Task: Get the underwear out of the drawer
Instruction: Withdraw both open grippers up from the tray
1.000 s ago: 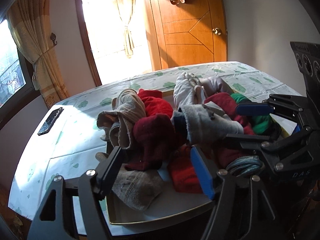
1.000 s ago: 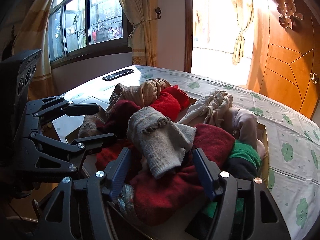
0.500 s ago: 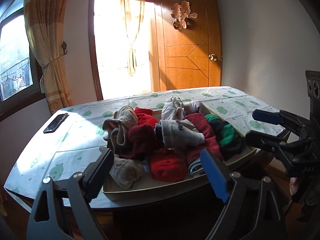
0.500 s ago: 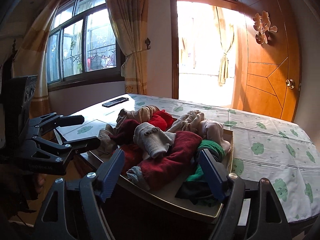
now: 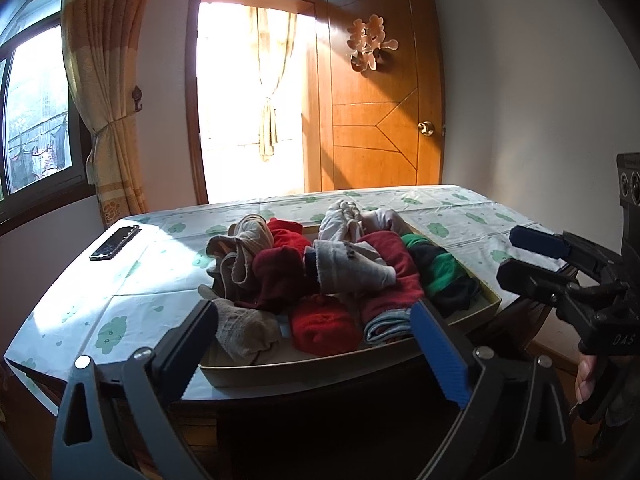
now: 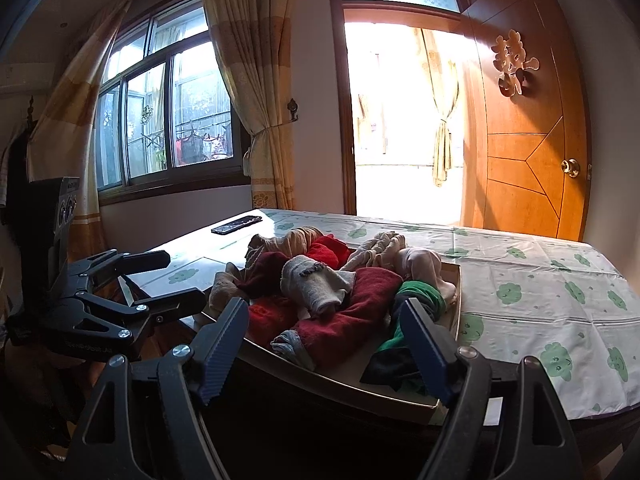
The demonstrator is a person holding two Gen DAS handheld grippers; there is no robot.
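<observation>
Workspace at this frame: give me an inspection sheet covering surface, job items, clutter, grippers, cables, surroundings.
Surface: table under a white tablecloth with green prints.
Job's things: shallow beige drawer tray on the table's near edge, heaped with a pile of red, grey, beige and green garments; a green-and-black piece droops towards the tray's near rim.
Clutter: black phone lying flat at the table's far left corner.
Grippers: left gripper jaws opening, nothing between them; right gripper open, empty; both short of the tray.
Cables: nothing seen.
Surroundings: open wooden door with a paper ornament, bright doorway, tied curtains, window.
</observation>
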